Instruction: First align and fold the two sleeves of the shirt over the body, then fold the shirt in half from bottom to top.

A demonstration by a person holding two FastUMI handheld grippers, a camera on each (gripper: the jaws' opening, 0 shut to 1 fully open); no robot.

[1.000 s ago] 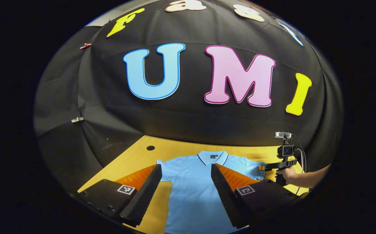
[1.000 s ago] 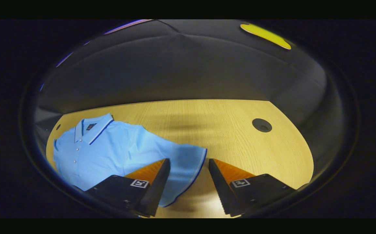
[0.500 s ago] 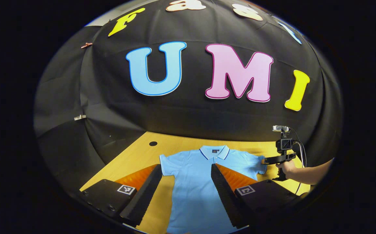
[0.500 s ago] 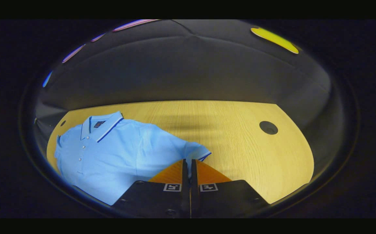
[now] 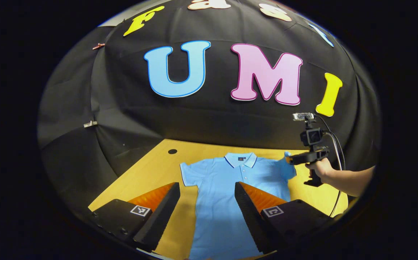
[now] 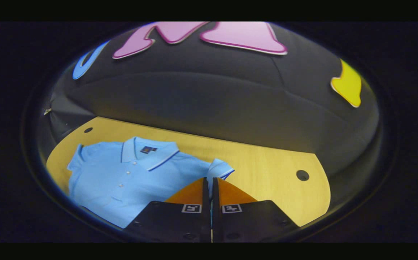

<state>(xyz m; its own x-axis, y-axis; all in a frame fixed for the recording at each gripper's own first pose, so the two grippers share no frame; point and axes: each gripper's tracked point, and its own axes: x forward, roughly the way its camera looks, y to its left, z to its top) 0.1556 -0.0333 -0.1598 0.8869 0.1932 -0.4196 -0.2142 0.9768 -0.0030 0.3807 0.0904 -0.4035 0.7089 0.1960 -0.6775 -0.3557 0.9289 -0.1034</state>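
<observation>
Centrally in the lower half of the left gripper view, a light blue polo shirt [image 5: 227, 195] lies face up on a pale wood-grain table [image 5: 147, 173], its soft knit smooth over the body, with a dark-trimmed collar [image 5: 240, 159] and a short button placket. The left gripper [image 5: 206, 213] hangs over the shirt's lower body at the bottom of the frame, its two wedge-shaped, ridged fingers spread wide with nothing between them. One sleeve [image 5: 189, 174] rests flat at centre left. At the right of the same frame, a hand [image 5: 321, 169] holds the right gripper [image 5: 287, 159] by its handle, and the other sleeve [image 5: 286, 169] rises off the table to its tips.

Down at the bottom centre of the right gripper view, the right gripper [image 6: 210, 180] is clenched, both fingers pressed together on the sleeve [image 6: 220, 169], whose dark-striped cuff bunches just above the tips. The shirt [image 6: 129, 177] spreads to the left of that frame. A round dark hole [image 6: 302, 175] sits in the table [image 6: 266, 169] at the right.
</observation>
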